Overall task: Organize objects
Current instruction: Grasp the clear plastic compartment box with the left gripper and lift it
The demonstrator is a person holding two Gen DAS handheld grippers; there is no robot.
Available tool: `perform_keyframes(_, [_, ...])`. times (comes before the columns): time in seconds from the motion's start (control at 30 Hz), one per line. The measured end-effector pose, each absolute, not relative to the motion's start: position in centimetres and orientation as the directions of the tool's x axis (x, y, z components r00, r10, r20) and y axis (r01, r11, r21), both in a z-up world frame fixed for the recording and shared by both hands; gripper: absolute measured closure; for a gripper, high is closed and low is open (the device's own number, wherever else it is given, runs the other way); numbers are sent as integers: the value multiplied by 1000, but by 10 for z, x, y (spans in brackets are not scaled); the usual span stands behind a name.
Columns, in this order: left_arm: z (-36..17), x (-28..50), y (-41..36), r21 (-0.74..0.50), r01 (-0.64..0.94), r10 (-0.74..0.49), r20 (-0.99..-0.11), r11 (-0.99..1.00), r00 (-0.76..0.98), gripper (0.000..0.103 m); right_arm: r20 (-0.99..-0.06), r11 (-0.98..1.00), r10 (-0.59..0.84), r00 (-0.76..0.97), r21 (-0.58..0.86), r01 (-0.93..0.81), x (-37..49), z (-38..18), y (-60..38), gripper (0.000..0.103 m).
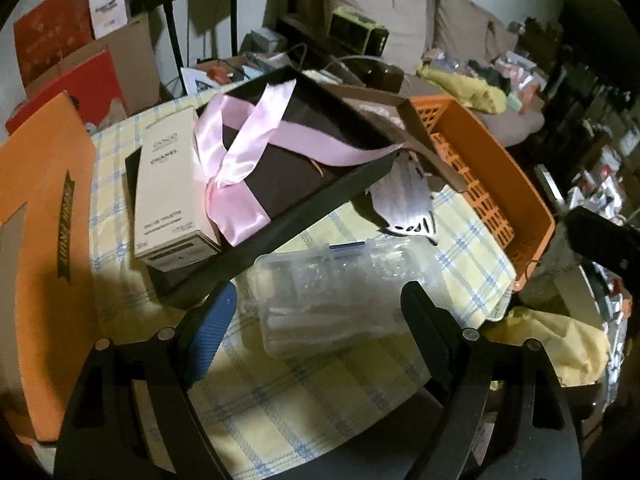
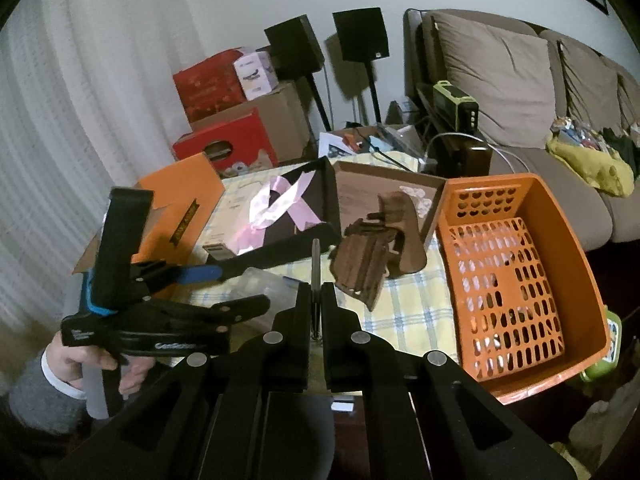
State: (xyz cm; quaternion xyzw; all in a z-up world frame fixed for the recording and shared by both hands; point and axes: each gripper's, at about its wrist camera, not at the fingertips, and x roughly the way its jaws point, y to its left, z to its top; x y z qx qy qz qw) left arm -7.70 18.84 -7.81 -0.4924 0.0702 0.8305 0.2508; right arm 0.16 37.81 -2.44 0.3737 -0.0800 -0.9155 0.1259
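Gripping a slim metallic pen (image 2: 316,280) upright between nearly closed fingers, right gripper (image 2: 317,300), grey shaft rising past the fingertips, orange basket (image 2: 568,264) to their right, left gripper (image 1: 320,304) spread wide, clear ridged plastic case (image 1: 336,280) lying between its fingertips.
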Motion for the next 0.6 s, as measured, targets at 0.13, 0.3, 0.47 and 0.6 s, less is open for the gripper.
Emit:
perform_keyframes(0.13, [-92, -81, 190, -132, -474, 331, -870, -870, -365, 21, -683, -962, -264, -681, 238, 135, -2, -34, 387, 100])
perform_keyframes(0.3, [-97, -79, 186, -164, -472, 354, -868, -866, -349, 20, -733, -962, -258, -630, 256, 96, -15, -66, 396, 100])
perform_keyframes(0.47, [-96, -83, 184, -185, -469, 368, -866, -864, -338, 20, -773, -958, -268, -574, 277, 74, -30, -97, 394, 100])
perform_keyframes(0.6, [-99, -86, 186, -186, -464, 365, -871, -866, -330, 20, -792, -959, -267, -549, 275, 69, -40, -112, 389, 100])
